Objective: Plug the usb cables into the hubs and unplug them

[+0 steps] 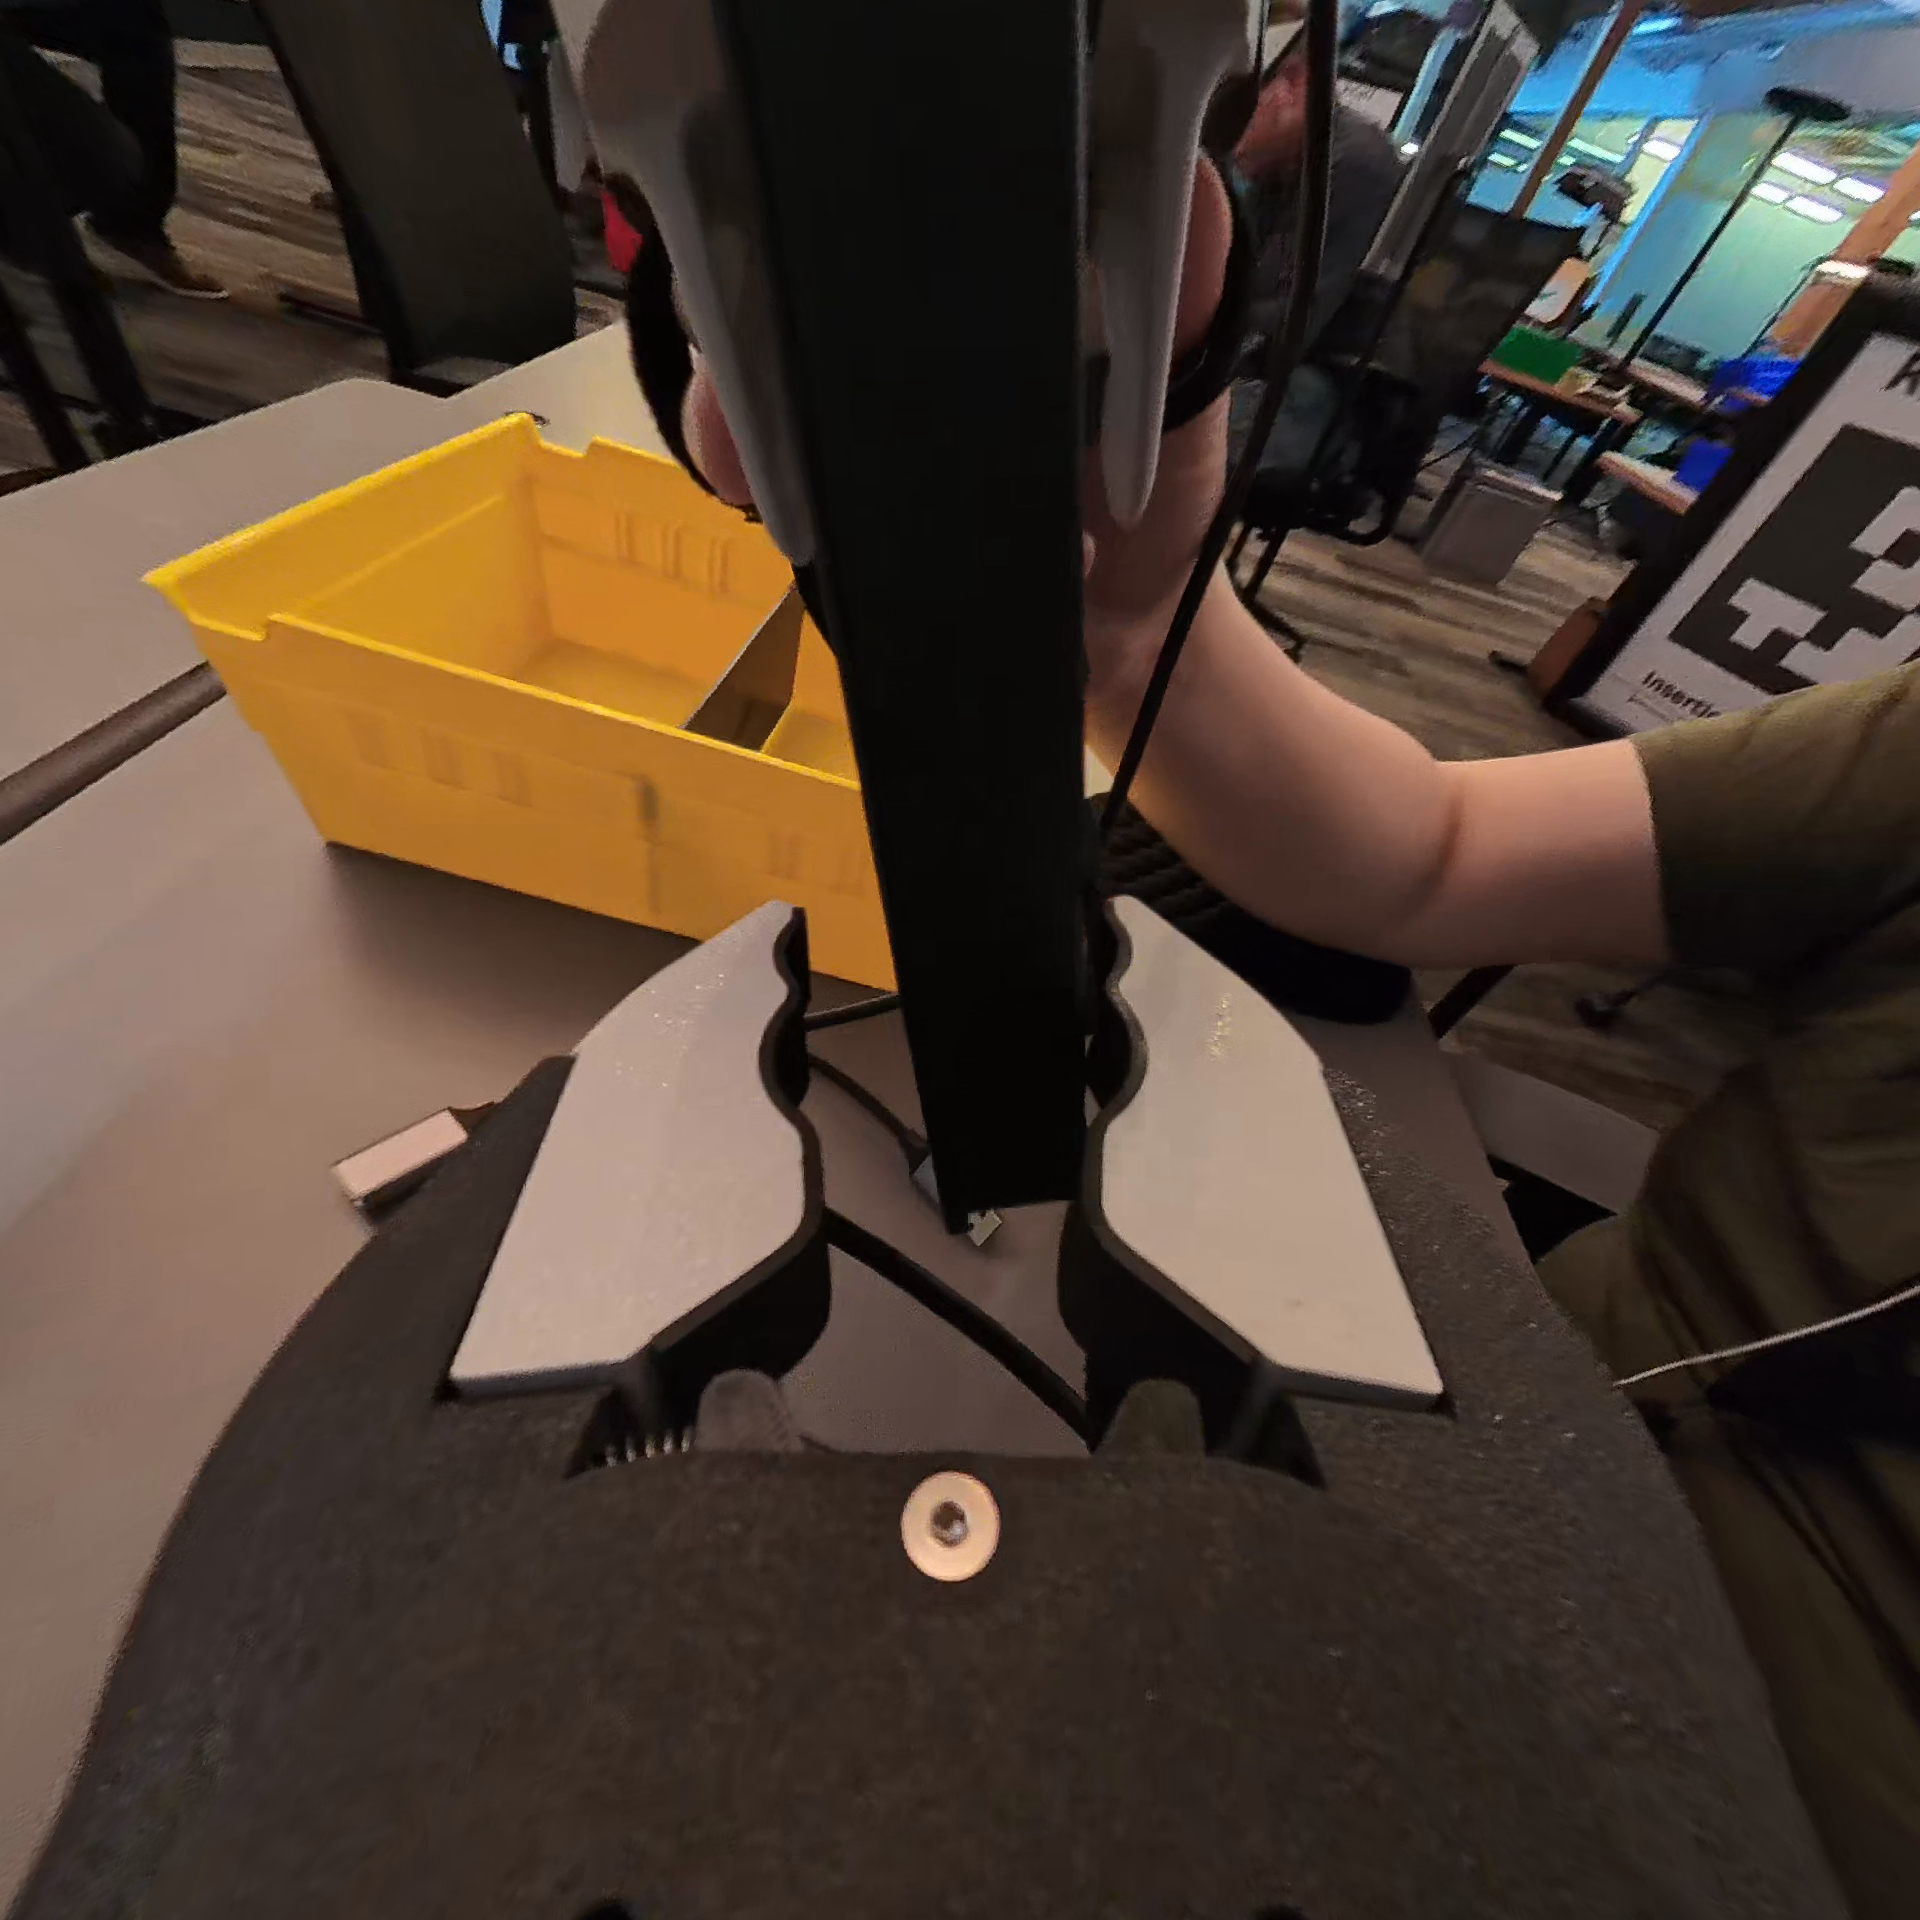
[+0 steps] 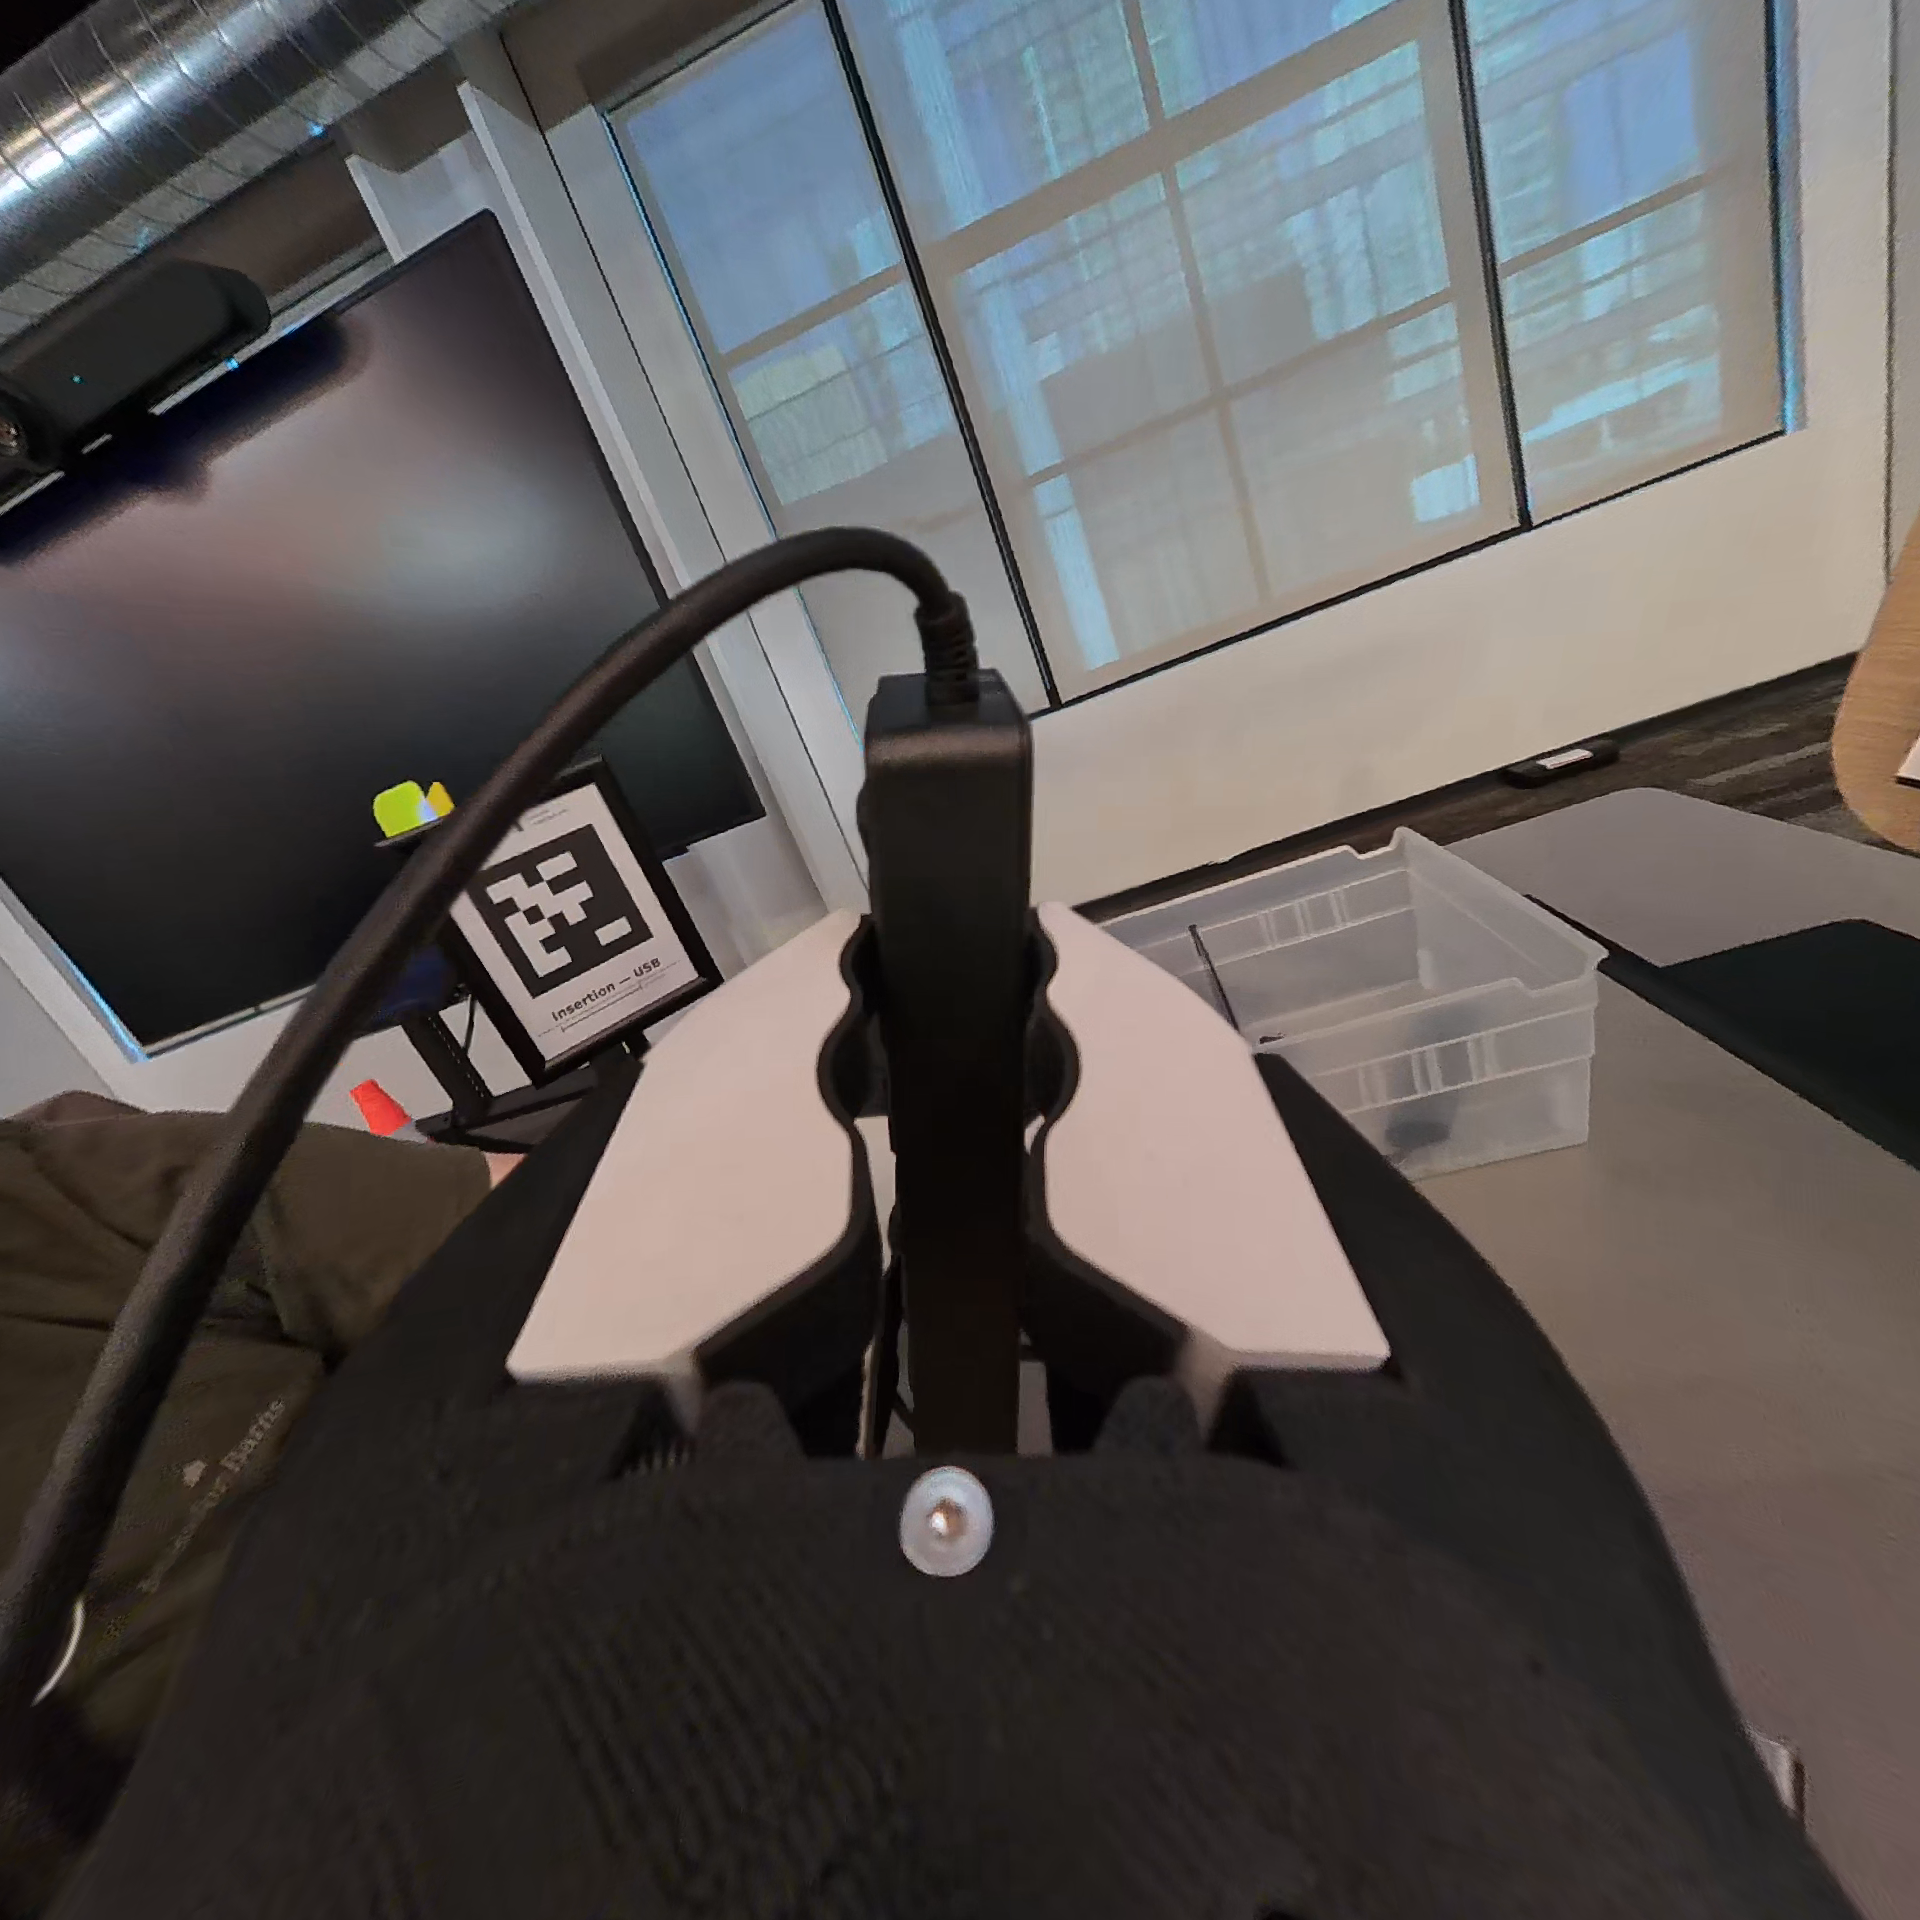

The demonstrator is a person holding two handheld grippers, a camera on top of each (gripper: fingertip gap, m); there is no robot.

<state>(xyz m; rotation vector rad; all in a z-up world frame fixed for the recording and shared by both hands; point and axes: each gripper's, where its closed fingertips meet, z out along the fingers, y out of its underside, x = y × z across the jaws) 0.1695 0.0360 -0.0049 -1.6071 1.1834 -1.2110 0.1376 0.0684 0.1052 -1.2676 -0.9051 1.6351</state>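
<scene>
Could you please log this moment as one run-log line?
right gripper: shut on hub | left gripper: open around hub | plug: on table | yellow bin: behind

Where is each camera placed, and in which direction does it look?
Left wrist view: sits on the open left gripper, looking down at the grey table and yellow bin; a person's forearm shows.
Right wrist view: sits on the right gripper, tilted up toward windows and a clear bin; an olive sleeve shows.
Both show the black hub held by the right gripper.
</scene>
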